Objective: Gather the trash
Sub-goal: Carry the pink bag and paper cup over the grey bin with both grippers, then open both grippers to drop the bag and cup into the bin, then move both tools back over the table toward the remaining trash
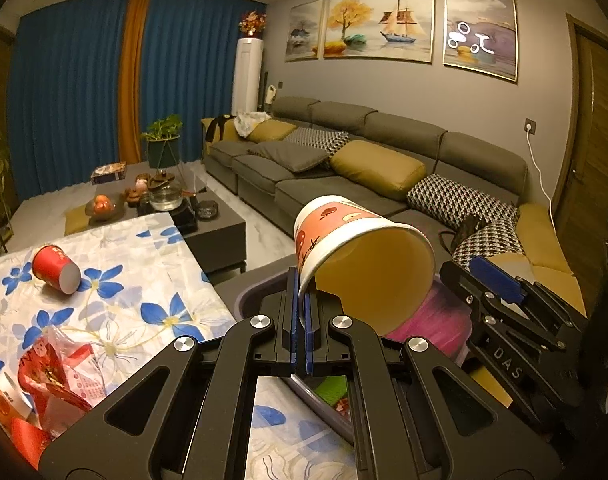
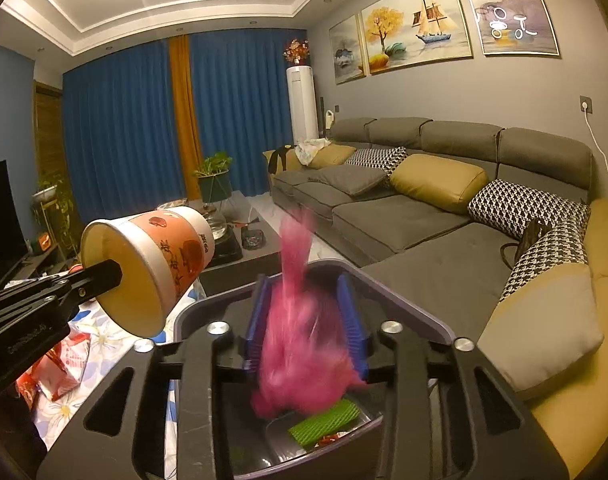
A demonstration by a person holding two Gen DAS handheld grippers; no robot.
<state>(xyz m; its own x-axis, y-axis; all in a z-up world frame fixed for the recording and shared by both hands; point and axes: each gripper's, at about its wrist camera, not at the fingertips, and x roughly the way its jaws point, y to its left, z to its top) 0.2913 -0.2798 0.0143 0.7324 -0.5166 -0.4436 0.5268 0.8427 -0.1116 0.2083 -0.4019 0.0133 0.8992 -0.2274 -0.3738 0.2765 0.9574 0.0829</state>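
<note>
The left gripper (image 1: 300, 320) has its fingers pinched tight on the rim of the paper cup (image 1: 356, 248), one finger inside the wall and one outside, so the cup hangs tipped on its side with the mouth facing back toward the hand. It is held that way, I'd say, so it can be carried over the bin (image 2: 404, 300) and let go without crushing it. Right now the cup sits at about 10 o'clock from the bin's opening in the right wrist view, just beside its edge and not yet over it.

The right gripper (image 2: 304, 328) is poised directly above the bin with its fingers parted, and a pink wad (image 2: 300, 332) of something fluffy is between them, blurred as though dropping; the pads do not seem to press on it. The wide stance looks like a release, aimed so the wad falls inside.

A green foam net (image 2: 324, 420) lies at the bin's bottom. On the flowered counter (image 1: 152, 280), a red cup (image 1: 56, 268) lies toppled at 9 o'clock from the left gripper, and crumpled red wrappers (image 1: 52, 372) wait at 8 o'clock, both still to be collected.
</note>
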